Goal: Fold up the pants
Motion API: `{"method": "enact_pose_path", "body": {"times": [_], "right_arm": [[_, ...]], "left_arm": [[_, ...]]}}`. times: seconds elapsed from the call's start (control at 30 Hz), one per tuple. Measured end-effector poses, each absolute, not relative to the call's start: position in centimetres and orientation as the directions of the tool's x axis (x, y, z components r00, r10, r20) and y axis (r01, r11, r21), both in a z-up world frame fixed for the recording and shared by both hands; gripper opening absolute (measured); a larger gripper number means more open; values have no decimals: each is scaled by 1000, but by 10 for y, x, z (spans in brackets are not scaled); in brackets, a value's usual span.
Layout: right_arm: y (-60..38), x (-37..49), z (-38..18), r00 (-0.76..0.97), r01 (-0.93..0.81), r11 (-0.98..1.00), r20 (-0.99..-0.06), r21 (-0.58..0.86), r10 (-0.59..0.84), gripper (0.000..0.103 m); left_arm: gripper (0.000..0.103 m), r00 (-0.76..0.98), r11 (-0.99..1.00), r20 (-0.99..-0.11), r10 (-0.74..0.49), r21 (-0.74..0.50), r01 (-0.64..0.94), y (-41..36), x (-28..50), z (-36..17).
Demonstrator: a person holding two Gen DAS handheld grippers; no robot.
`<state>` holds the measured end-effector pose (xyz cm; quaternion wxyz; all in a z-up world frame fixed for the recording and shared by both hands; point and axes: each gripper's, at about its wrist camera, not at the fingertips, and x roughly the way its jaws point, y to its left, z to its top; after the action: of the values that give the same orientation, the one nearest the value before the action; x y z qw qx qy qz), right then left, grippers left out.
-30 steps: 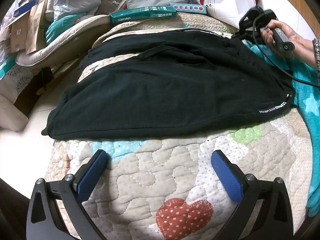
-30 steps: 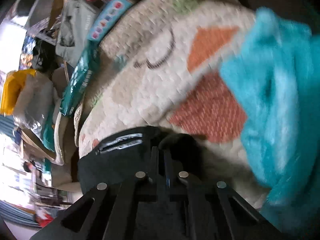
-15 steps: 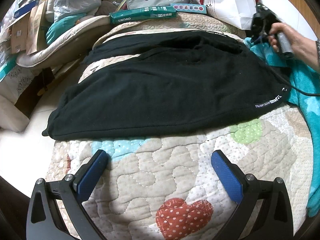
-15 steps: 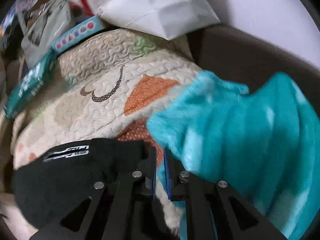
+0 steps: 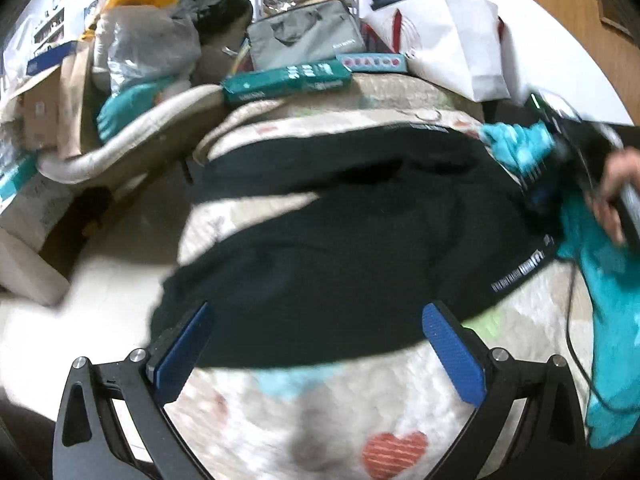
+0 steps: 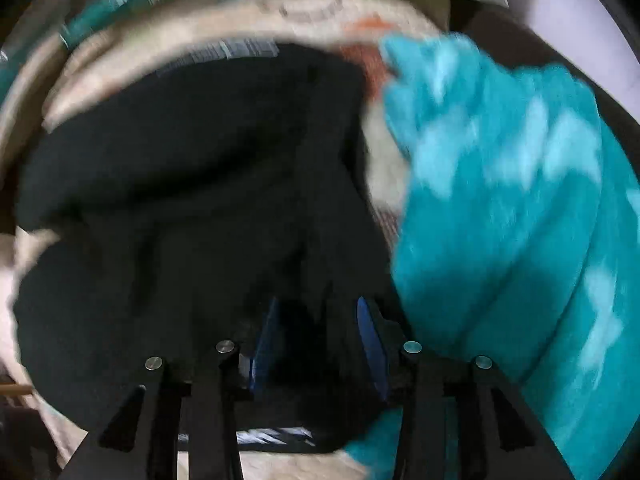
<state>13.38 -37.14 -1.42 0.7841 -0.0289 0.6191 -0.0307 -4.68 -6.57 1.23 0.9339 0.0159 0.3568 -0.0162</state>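
Observation:
Black pants (image 5: 344, 248) lie spread on the patchwork quilt (image 5: 304, 412), legs to the left and the lettered waistband (image 5: 520, 272) to the right. My left gripper (image 5: 316, 348) is open and empty, its blue pads at the near edge of the pants. My right gripper (image 6: 316, 340) is partly open over the waist end of the pants (image 6: 192, 208), with nothing held; the view is blurred. It also shows in the left wrist view (image 5: 540, 184), held by a hand at the right.
A teal fleece blanket (image 6: 512, 216) lies along the right side, also in the left wrist view (image 5: 612, 304). Boxes (image 5: 284, 80), a grey bag (image 5: 304, 40) and a white paper bag (image 5: 452, 44) crowd the far edge. The floor (image 5: 100, 280) lies left of the quilt. A cable (image 5: 572, 320) trails over the quilt.
My right gripper let go of the waistband, opened and moved back over the pants' waist. My left gripper moved forward to the near edge of the pants.

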Motion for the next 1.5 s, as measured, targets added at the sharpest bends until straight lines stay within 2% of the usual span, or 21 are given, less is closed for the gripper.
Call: {"method": "enact_pose_path", "body": {"times": [0.17,0.3,0.43,0.57,0.67,0.7,0.73,0.77,0.87,1.13,1.37,1.5], "right_arm": [[-363,120,-10,260,-39,976,-945,-215,-197,40],[-351,110,-2,284,-71,964,-932,-255,-225,45],[-336,108,33,389,-130,976,-914,-175,-112,56],[-309,126,56,483,-214,968,-875,-132,-12,58],[-291,142,71,599,-243,958,-800,-154,23,59],[-287,149,73,621,-246,954,-784,-174,17,61],[-280,161,70,637,-262,940,-771,-217,-1,69],[-277,170,65,625,-281,931,-780,-234,-8,73],[-274,203,53,589,-329,919,-808,-218,19,73],[-274,292,39,478,-449,893,-855,-43,199,73],[-263,338,13,344,-544,838,-897,50,277,72],[-255,348,-8,263,-578,810,-916,103,304,72]], "left_arm": [[103,750,998,-661,32,-21,-60,-16,-25,41],[103,701,994,-713,24,-61,-96,33,13,49],[103,677,997,-735,30,-24,-70,55,57,46],[103,678,999,-734,35,11,-39,56,106,40],[103,693,999,-721,30,3,-41,57,141,38],[103,697,999,-717,31,5,-40,55,149,37],[103,701,999,-712,30,6,-36,55,158,36],[103,703,1000,-711,21,5,-26,55,169,34],[103,686,1000,-727,-18,-15,10,61,199,24],[103,583,984,-798,-152,-67,166,68,292,-10],[103,536,924,-837,-114,109,367,37,340,-39],[103,516,895,-847,-131,123,429,30,349,-49]]}}
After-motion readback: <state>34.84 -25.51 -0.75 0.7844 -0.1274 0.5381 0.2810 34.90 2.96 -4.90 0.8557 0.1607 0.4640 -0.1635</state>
